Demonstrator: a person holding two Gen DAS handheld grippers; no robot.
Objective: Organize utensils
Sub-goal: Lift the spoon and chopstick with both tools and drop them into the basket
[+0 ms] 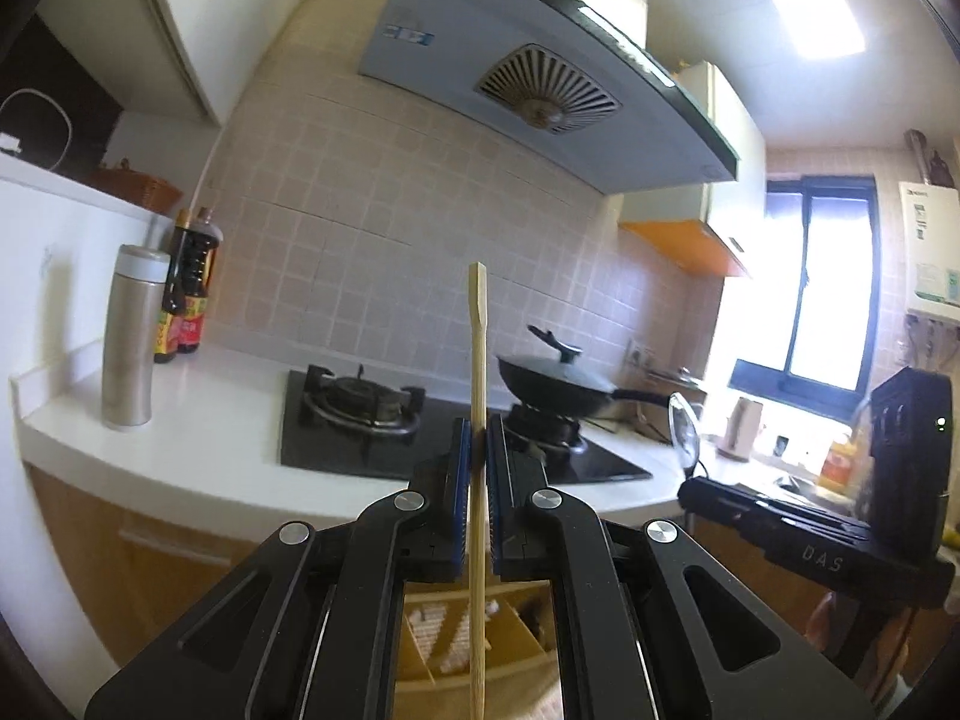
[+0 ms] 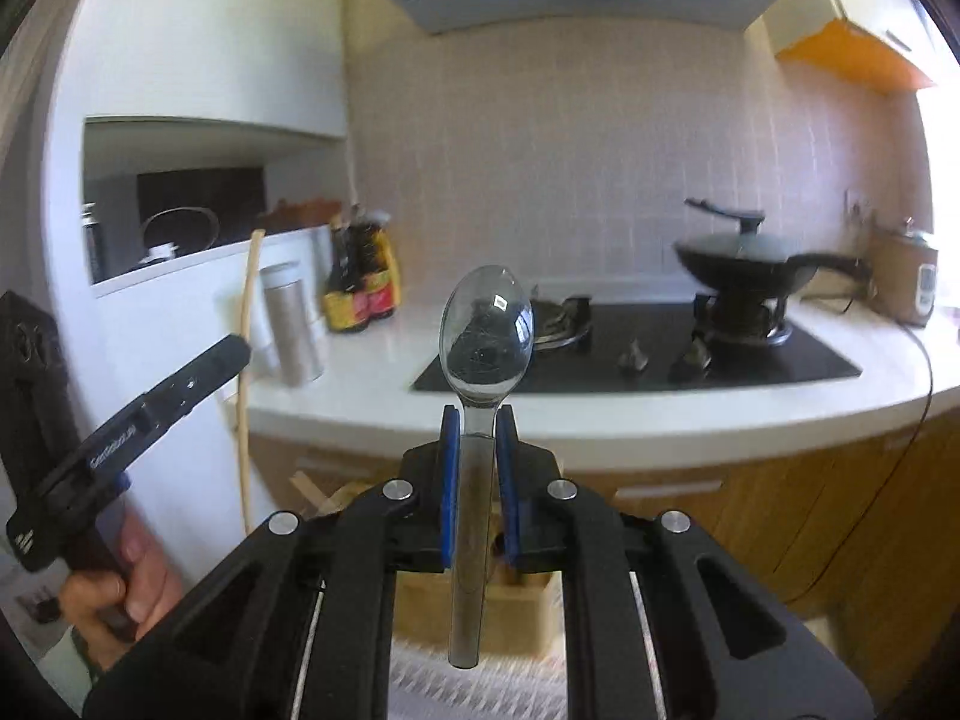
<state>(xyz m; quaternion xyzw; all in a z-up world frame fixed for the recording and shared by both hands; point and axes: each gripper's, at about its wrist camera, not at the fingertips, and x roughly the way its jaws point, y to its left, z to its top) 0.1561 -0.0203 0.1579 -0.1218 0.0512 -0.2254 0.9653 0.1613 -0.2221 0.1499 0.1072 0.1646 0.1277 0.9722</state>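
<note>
— Which step is it now?

— The carrying, I think. The left gripper pinches a chopstick upright; the right gripper pinches a spoon, bowl up. Both are in the air before the counter's front edge.

— And next?

— Probably lowering each one into its own compartment of the wooden box below, without mixing them.

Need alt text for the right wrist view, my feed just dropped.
The right tool is shut on a metal spoon, bowl up, handle running down between its pads. Behind it are a white counter, a black gas hob and a lidded wok; at left, the left tool holds a wooden chopstick.
</note>
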